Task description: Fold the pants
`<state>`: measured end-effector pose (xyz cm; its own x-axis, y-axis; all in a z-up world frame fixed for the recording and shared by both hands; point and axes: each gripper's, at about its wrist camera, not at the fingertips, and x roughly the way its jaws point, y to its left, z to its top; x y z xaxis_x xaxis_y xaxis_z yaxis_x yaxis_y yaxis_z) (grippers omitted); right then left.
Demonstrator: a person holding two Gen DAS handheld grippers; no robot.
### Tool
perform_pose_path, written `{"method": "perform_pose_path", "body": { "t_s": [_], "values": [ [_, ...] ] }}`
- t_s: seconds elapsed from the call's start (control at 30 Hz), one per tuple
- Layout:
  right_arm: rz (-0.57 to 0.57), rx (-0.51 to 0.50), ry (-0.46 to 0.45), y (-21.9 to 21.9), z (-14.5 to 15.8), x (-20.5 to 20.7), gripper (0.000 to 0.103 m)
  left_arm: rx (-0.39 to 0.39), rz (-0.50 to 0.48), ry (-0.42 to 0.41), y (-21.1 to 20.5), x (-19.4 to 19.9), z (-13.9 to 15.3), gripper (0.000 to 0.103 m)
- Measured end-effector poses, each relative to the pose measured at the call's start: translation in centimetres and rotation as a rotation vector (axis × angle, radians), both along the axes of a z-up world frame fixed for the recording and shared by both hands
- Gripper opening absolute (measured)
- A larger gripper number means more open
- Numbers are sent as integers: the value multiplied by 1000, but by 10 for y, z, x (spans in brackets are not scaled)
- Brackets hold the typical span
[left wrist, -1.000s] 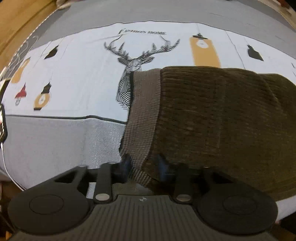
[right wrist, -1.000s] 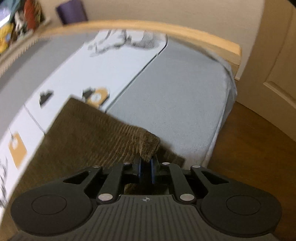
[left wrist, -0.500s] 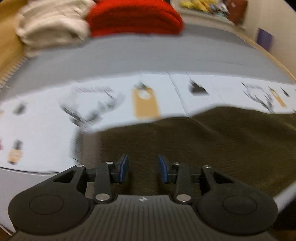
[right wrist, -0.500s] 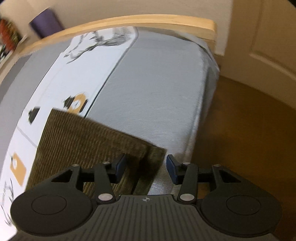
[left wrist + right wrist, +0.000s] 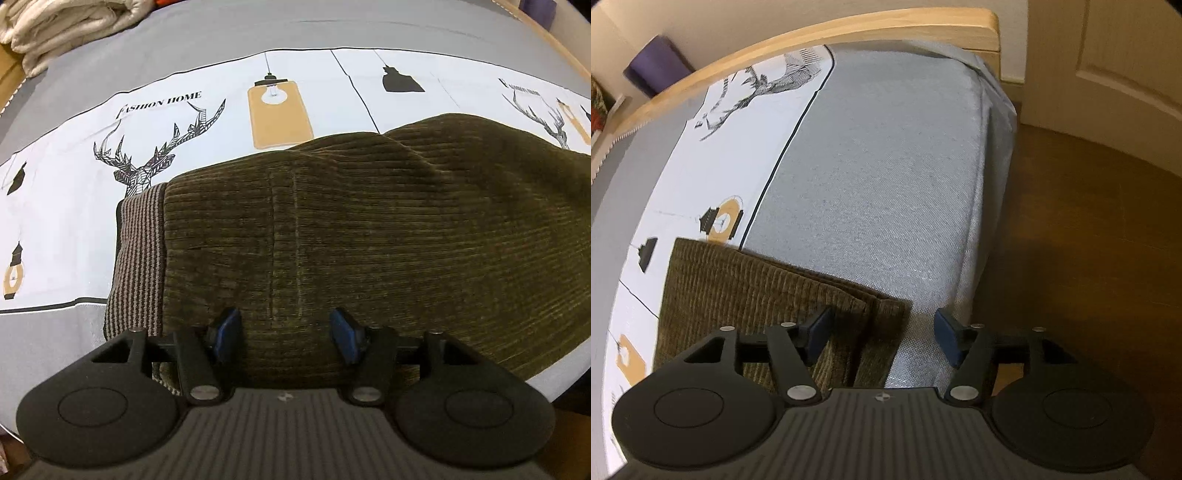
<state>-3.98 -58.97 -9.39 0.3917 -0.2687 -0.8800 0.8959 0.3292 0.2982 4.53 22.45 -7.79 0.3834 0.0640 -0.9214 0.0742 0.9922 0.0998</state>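
The olive corduroy pants [image 5: 369, 236] lie folded on the bed [image 5: 879, 177], long axis running left to right between the wide-open, empty left gripper [image 5: 284, 334] and right gripper [image 5: 882, 338].

Pants [image 5: 369, 240] run past the right frame edge
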Motion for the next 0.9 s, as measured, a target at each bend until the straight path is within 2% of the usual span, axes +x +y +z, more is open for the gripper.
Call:
{"method": "perform_pose_path", "body": {
  "t_s": [0.13,0.2,0.27,0.43,0.53,0.63,0.7,0.83,0.9],
  "values": [
    [87,24,-4,8,-5,13,65,-3,1,-2,2,-4,1,61],
    [115,-18,17,13,-3,18,55,-1,-1,-4,2,-5,2,61],
    [121,-33,24,15,-2,19,34,1,-3,-5,1,-7,3,61],
    [126,-55,-28,19,11,14,28,-3,2,-13,1,-6,6,61],
    [154,-118,-52,35,31,14,27,-6,4,-27,1,-5,10,61],
    [281,-295,-85,79,68,22,26,-16,6,-41,1,-6,14,61],
    [408,-455,-144,128,98,28,26,-18,7,-46,1,-8,15,61],
    [700,-769,-327,267,143,23,26,-12,-3,-47,2,-12,15,61],
    [869,-845,-405,334,146,15,26,-12,-7,-47,3,-14,14,61]
  ]
}}
